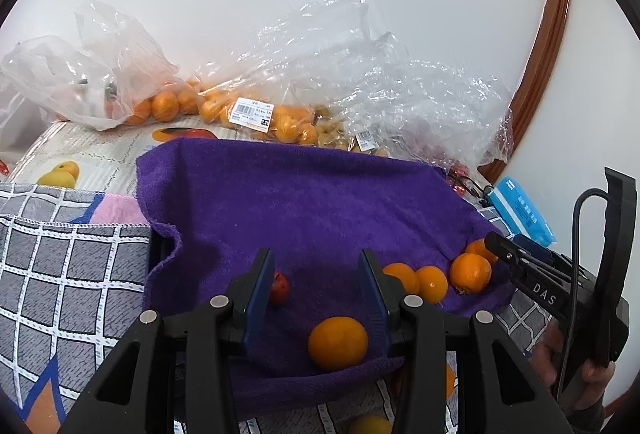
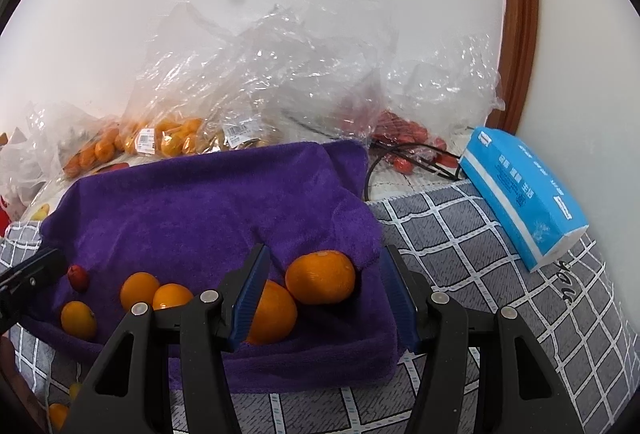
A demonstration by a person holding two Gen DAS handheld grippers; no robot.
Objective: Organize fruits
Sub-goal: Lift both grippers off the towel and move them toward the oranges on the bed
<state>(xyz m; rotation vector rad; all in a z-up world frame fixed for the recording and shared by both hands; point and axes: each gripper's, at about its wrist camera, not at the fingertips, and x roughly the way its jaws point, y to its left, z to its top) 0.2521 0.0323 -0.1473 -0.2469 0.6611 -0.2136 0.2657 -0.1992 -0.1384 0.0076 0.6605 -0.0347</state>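
Right wrist view is showing the purple towel (image 2: 192, 202) sagging under five oranges, the biggest orange (image 2: 320, 277) lying between the spread, empty right gripper (image 2: 326, 298). Left gripper (image 1: 316, 298) is likewise gaping around a lone orange (image 1: 338, 343). Nudged fruit could be rolling off the towel's soft edge. Bagged fruit behind is blurring under plastic.

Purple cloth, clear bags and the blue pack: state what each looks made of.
Purple cloth: soft pile fabric, probably microfiber or terry; matte, fuzzy nap, stitched edge.
Clear bags: thin plastic film; transparent, crinkled, glossy glints.
Blue pack: seemingly printed plastic wrap over soft white contents, likely tissues; slight sheen, white showing at the end.
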